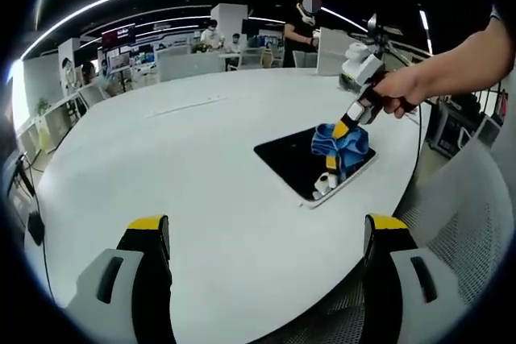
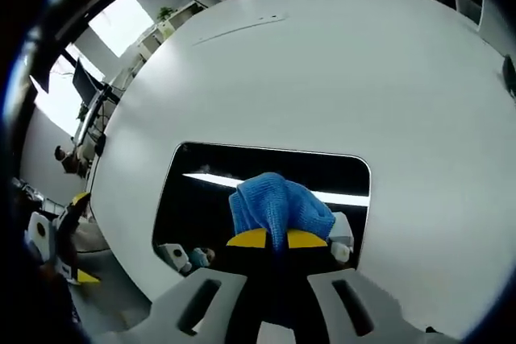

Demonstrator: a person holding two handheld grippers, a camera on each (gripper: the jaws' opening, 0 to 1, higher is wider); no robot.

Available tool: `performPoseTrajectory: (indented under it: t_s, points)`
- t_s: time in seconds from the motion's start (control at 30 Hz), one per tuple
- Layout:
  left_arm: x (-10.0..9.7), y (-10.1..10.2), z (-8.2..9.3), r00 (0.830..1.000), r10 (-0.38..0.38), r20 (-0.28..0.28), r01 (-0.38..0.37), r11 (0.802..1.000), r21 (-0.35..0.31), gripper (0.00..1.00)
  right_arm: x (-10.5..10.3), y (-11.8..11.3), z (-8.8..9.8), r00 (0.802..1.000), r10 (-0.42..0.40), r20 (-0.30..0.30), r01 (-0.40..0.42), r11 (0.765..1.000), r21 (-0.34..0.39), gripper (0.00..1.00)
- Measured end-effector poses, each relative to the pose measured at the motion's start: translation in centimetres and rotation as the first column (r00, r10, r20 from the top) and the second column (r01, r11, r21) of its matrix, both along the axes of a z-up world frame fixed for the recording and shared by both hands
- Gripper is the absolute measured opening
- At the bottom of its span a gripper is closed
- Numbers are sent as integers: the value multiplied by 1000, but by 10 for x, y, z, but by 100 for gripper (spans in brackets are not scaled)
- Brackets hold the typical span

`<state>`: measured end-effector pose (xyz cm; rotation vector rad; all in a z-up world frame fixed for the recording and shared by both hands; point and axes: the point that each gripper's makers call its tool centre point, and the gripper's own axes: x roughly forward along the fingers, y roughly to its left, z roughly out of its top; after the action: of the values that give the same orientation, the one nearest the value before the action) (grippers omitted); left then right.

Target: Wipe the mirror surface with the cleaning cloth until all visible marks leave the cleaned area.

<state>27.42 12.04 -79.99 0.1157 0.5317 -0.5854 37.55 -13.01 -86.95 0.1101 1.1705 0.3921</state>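
A dark rectangular mirror (image 1: 292,159) (image 2: 201,191) with a white rim lies flat on the white round table (image 1: 201,134). A bunched blue cleaning cloth (image 1: 340,147) (image 2: 278,203) rests on the mirror's glass. My right gripper (image 2: 276,238), held by a hand (image 1: 403,90), is shut on the blue cloth and presses it onto the mirror; its yellow-tipped jaws stand together. My left gripper (image 1: 266,235) hovers open over the table's near edge, well short of the mirror, with nothing between its yellow-tipped jaws.
The mirror reflects ceiling light strips. Desks, monitors and several people stand beyond the table's far side (image 1: 218,38). A mesh chair back (image 1: 472,223) sits by the table's right edge. The left gripper (image 2: 56,239) shows beyond the table edge.
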Motion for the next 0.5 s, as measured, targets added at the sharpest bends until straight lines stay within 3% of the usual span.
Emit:
performPoseTrajectory:
  t_s: [0.5]
  points:
    - [-1, -2, 0, 1000, -10, -2, 10, 1000, -1, 99, 0, -25, -1, 999, -47, 0, 47, 999, -21, 1]
